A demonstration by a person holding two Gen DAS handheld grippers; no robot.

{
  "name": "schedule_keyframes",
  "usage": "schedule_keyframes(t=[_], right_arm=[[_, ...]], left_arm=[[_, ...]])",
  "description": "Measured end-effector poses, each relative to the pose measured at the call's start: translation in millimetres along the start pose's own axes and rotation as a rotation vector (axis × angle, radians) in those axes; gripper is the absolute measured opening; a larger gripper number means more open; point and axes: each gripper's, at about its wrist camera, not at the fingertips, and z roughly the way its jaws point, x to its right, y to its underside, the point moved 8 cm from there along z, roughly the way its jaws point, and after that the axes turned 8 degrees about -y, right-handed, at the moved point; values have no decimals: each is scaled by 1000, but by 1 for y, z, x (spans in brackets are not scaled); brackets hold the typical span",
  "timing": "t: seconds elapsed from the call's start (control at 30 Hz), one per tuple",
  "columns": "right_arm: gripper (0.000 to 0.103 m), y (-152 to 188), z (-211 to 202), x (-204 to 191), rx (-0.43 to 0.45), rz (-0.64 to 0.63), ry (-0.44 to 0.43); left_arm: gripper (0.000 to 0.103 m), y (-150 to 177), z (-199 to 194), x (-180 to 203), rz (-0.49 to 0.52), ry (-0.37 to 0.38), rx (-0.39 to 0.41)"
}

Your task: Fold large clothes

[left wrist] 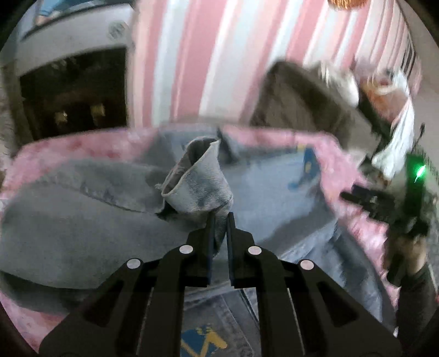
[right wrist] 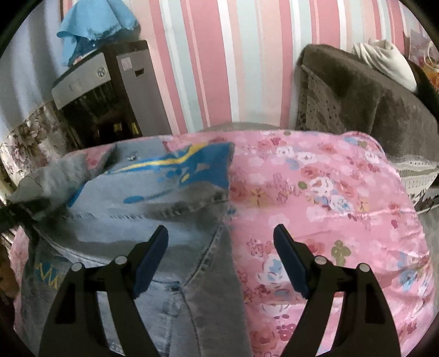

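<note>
Jeans (right wrist: pixel 175 219), pale denim with a blue and yellow print, lay spread on the pink floral quilt (right wrist: pixel 329 197), taking its left part; right part of the quilt was bare. Left to right: dark cabinet (right wrist: pixel 109 104) against the striped wall, its lower opening too dim to say what sat inside; blue cloth (right wrist: pixel 96 24) draped on top of it. Then the denim, then bare quilt, then a brown blanket (right wrist: pixel 356 104) at the far right. Left gripper (left wrist: pixel 221 219) was clenched on a bunched hem or cuff of the denim, lifted clear of the rest, so judged one fold in progress and not laid down. Right gripper (right wrist: pixel 221 263) was released, jaws wide, nothing between them, over the seam where denim meets quilt. No neat stack seen; most folding looked left. No real containers in view apart from that cabinet
</note>
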Motion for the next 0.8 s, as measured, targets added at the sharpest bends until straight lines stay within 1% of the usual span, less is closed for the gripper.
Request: schedule_keyframes(t=[0.07, 0.1, 0.13, 0.17, 0.2, 0.3, 0.33, 0.37, 0.43, 0.47, 0.5, 0.57, 0.73, 0.8], right_arm=[[79, 5, 4, 2, -19, 0, 9], [79, 7, 5, 3, -25, 1, 13], [79, 8, 5, 4, -28, 3, 15], [79, 9, 5, 5, -31, 6, 18], [79, 9, 5, 6, -33, 10, 19], [79, 10, 2, 8, -31, 16, 24], [79, 9, 1, 7, -29, 18, 23], [79, 9, 0, 5, -28, 17, 22], [79, 8, -1, -2, -24, 7, 17], [79, 7, -1, -6, -24, 2, 12], [80, 7, -1, -10, -24, -5, 5], [79, 7, 1, -19, -27, -17, -4], [79, 8, 13, -44, -50, -59, -3], [79, 8, 17, -51, -56, -65, 3]], left_arm=[[16, 17, 24, 4, 35, -29, -64], [28, 23, 30, 3, 47, -49, -82], [54, 28, 37, 3, 68, -65, -101], [66, 34, 40, 2, 93, -87, -116], [79, 35, 37, -1, 102, -105, -107], [84, 31, 15, 3, 152, -138, -38], [88, 28, 5, 4, 167, -148, -8], [90, 25, -8, 3, 180, -161, 26], [94, 17, -26, 1, 185, -176, 71], [94, 15, -38, -4, 178, -176, 91], [95, 10, -43, -5, 172, -176, 100], [95, 4, -57, -19, 153, -195, 114], [95, 0, -81, -76, 101, -302, 121], [95, 2, -87, -98, 70, -324, 122]])
